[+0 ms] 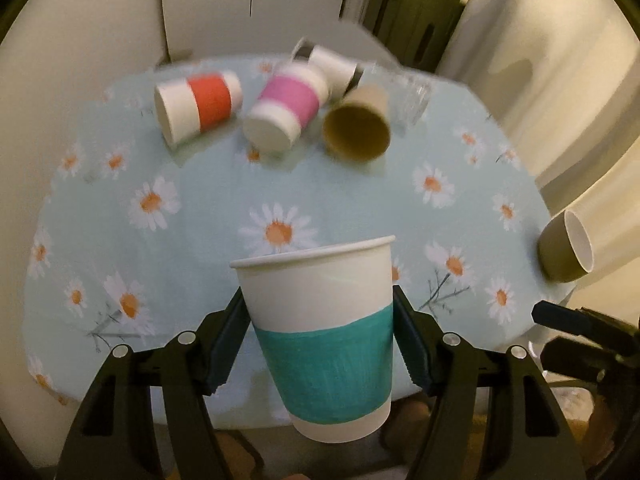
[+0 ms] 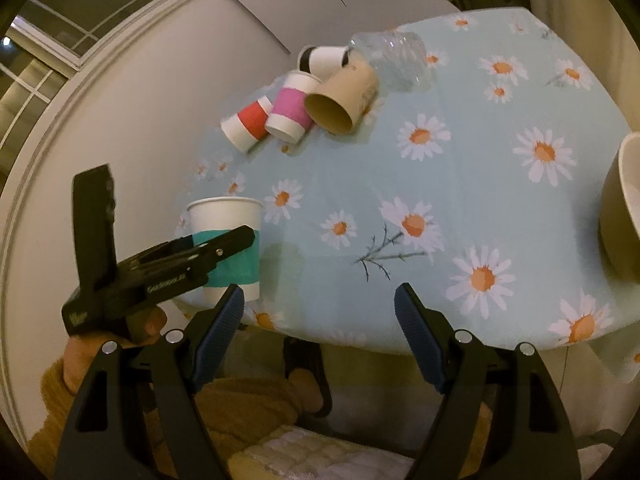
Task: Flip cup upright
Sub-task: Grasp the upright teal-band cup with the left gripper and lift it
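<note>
While the left gripper (image 1: pixel 320 340) clamps its two blue-padded fingers (image 1: pixel 226 344) against the sides of the teal-banded cup (image 1: pixel 320 320), that cup stands mouth up, tilted slightly, at the near edge of the table (image 1: pixel 360 200). From the right wrist view it looks to rest on or just above the daisy-print cloth (image 2: pixel 460 184); I cannot tell which. The right gripper (image 2: pixel 320 336) hangs off the table's near edge with its fingers spread wide and nothing between them.

At the far side lies a cluster of tipped-over cups: a red-banded cup (image 1: pixel 198 106), a pink-banded cup (image 1: pixel 284 110) beside it, a brown cup (image 1: pixel 358 124) with its mouth facing me, and a white cup with black ends (image 1: pixel 328 66) behind them. A clear plastic cup (image 1: pixel 408 98) lies just beside the brown one. A tan bowl (image 1: pixel 564 248) sits on its side at the right edge.
</note>
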The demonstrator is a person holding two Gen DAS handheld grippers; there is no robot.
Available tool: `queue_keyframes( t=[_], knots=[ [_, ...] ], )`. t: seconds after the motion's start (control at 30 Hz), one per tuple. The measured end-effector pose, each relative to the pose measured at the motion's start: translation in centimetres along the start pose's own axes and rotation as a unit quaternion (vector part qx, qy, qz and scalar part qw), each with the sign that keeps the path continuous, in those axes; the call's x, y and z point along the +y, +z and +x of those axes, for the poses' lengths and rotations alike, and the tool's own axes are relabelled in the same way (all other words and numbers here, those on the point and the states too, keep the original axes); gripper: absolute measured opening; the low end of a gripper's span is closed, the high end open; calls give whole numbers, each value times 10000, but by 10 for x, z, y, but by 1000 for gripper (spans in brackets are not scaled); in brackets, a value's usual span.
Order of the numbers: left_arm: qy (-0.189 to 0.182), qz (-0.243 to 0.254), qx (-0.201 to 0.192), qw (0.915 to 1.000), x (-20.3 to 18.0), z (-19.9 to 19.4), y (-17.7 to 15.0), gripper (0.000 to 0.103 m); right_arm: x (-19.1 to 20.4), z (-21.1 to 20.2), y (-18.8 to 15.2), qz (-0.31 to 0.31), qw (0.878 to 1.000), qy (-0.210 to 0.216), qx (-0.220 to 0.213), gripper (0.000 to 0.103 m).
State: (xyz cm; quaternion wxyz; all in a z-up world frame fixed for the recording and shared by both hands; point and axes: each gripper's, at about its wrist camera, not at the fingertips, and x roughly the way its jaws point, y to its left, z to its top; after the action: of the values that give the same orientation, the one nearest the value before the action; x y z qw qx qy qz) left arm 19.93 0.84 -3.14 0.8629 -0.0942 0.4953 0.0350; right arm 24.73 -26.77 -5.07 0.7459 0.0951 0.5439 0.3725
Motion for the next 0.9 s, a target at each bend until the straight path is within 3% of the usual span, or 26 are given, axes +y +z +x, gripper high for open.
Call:
queue_keyframes(
  t=[0.2, 0.47, 0.57, 0.67, 0.9],
  knots=[
    [25, 111, -1231, 9923, -4, -37, -13, 67, 15, -8, 7, -299, 9992, -5, -266, 77],
    [175, 106, -2223, 9748, -5, -38, -36, 66, 29, -5, 1, -760, 9955, -249, -512, 77],
    [118, 106, -2655, 9640, -4, -33, -46, 66, 27, -2, -2, -790, 9948, -316, -563, 77],
    [66, 232, -3202, 9470, -7, -26, -58, 66, 25, 2, -4, -787, 9949, -310, -551, 77],
    [666, 386, -3824, 9208, -21, -9, -73, 67, 17, 9, -7, -766, 9955, -293, -480, 77]
  ],
)
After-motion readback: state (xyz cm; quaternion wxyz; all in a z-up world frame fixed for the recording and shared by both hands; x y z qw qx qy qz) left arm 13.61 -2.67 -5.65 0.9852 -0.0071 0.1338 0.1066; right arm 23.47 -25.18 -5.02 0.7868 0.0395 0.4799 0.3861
